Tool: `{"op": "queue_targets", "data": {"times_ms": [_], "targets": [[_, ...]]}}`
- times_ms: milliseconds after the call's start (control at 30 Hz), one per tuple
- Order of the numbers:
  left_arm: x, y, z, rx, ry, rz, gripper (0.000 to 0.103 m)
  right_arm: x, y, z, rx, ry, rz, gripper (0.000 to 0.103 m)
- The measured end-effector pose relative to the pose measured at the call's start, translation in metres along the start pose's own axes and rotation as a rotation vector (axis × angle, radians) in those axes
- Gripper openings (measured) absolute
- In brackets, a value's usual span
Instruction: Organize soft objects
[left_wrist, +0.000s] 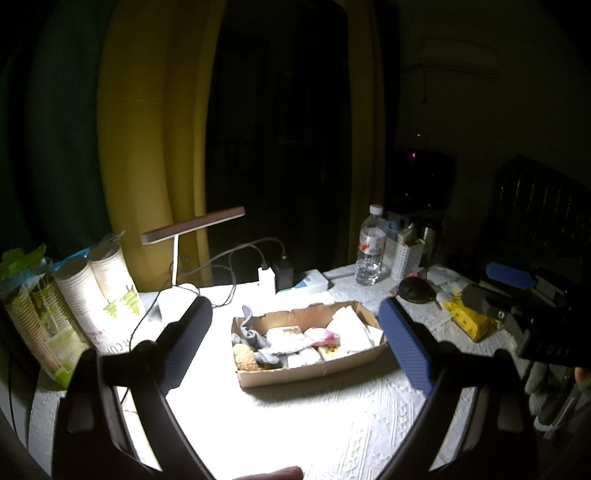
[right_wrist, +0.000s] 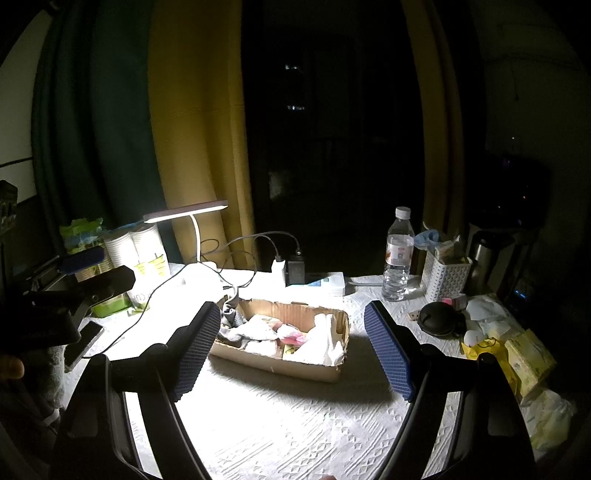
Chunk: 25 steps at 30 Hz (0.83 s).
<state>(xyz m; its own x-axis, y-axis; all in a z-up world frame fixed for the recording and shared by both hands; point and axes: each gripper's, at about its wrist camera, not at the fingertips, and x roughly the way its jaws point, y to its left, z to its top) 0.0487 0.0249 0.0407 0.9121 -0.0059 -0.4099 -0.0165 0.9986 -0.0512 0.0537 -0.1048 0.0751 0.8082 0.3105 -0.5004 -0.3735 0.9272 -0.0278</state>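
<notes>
From the left wrist camera, the left tongs (left_wrist: 295, 339) hang wide open and empty above the white tabletop (left_wrist: 332, 424), with the cardboard box (left_wrist: 314, 371) framed right between the two padded fingers. The box already holds the soft stuff: a grey sock (left_wrist: 255, 338) draped at its left end, a yellowish sponge (left_wrist: 243, 356) in the near-left corner, a pink-and-white cloth (left_wrist: 325, 336) in the middle, and white tissue (left_wrist: 351, 326) on the right. Off to the right edge you can see the right tongs (left_wrist: 511, 280) hovering, jaws apart too.

The right wrist camera tells pretty much the same story: the right tongs, spread open with nothing in them, look at the box from its short end. A desk lamp (right_wrist: 184, 212) lights everything, and a water bottle (right_wrist: 398, 256) stands well behind.

My guess is we're near the end or between picks. There's a yellow tissue pack (right_wrist: 528, 360) sitting loose on the right side, so the next move probably means swinging right and closing gently on that.
</notes>
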Motion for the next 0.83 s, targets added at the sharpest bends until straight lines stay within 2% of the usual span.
{"op": "queue_targets", "data": {"times_ms": [567, 833], "targets": [[0.012, -0.001, 0.002, -0.002, 0.007, -0.006, 0.093, 0.012, -0.009, 0.002, 0.0, 0.009, 0.002, 0.083], [0.03, 0.001, 0.001, -0.002, 0.023, -0.014, 0.093, 0.023, -0.017, 0.003, 0.002, 0.027, 0.004, 0.083]]}}
